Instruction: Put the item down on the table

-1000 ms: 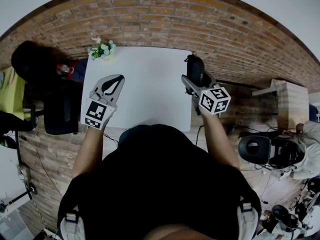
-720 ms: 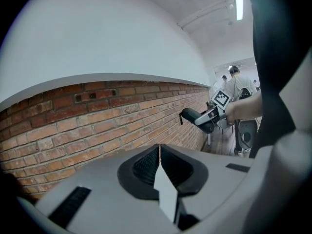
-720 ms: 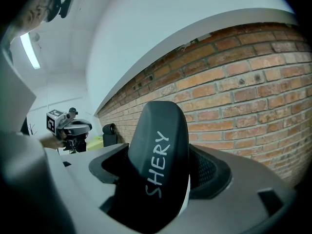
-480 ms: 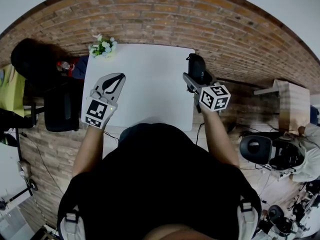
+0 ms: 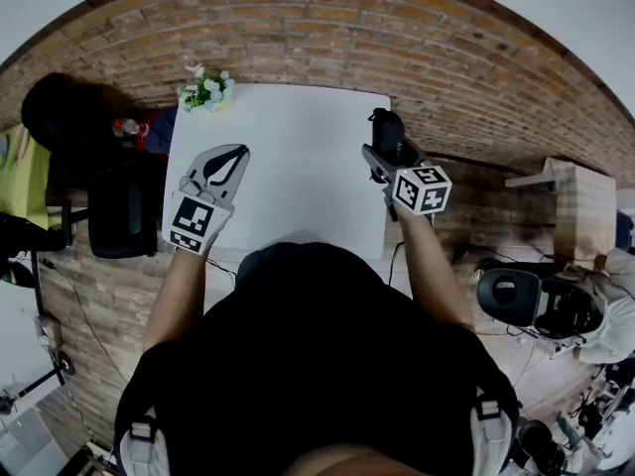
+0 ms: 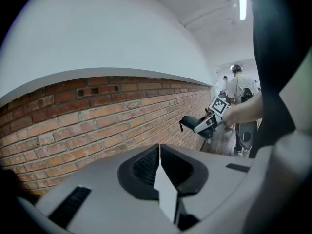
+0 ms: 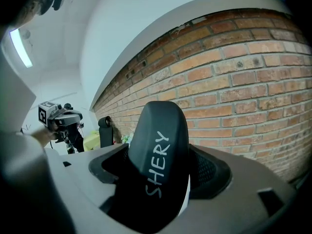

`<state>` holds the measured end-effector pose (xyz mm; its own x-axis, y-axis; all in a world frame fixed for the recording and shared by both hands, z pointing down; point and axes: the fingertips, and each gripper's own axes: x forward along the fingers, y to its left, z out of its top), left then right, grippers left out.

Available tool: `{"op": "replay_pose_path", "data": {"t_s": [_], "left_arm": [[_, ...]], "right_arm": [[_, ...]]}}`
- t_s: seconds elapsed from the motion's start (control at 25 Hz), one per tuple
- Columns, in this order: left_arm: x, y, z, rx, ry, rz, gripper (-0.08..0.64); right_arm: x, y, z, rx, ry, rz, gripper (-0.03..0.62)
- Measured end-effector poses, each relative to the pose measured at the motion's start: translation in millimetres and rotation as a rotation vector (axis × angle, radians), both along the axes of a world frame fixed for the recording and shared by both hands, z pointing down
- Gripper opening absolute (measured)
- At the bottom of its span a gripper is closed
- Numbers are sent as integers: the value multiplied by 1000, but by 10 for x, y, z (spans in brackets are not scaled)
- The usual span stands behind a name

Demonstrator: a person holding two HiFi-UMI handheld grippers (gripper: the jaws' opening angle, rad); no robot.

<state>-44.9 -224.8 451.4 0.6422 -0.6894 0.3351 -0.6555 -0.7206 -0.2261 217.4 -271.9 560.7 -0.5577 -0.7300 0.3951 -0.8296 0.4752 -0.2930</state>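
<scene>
table (image 5: 288, 167): smooth, matt white | brick wall (image 7: 234, 67): rough | item (image 7: 158, 150): smooth, matt black

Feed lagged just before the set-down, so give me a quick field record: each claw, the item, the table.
left claw: shut, empty
right claw: shut on the black case
black case: lettered SHERY, held at the table's right edge, not yet released
table: white, with flowers at its far left corner
</scene>
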Motion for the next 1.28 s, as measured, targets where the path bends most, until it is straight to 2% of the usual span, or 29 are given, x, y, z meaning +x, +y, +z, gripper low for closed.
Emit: {"op": "replay_pose_path", "data": {"t_s": [0.92,1.28], "left_arm": [[-283,-58,172,-37,-19,-13,17],[-367,-194,217,-53,-31,-11,17]], "right_arm": [[-247,-25,865,-180,97,-22,379],[-227,-53,1213,-249,124,-12,379]]}}
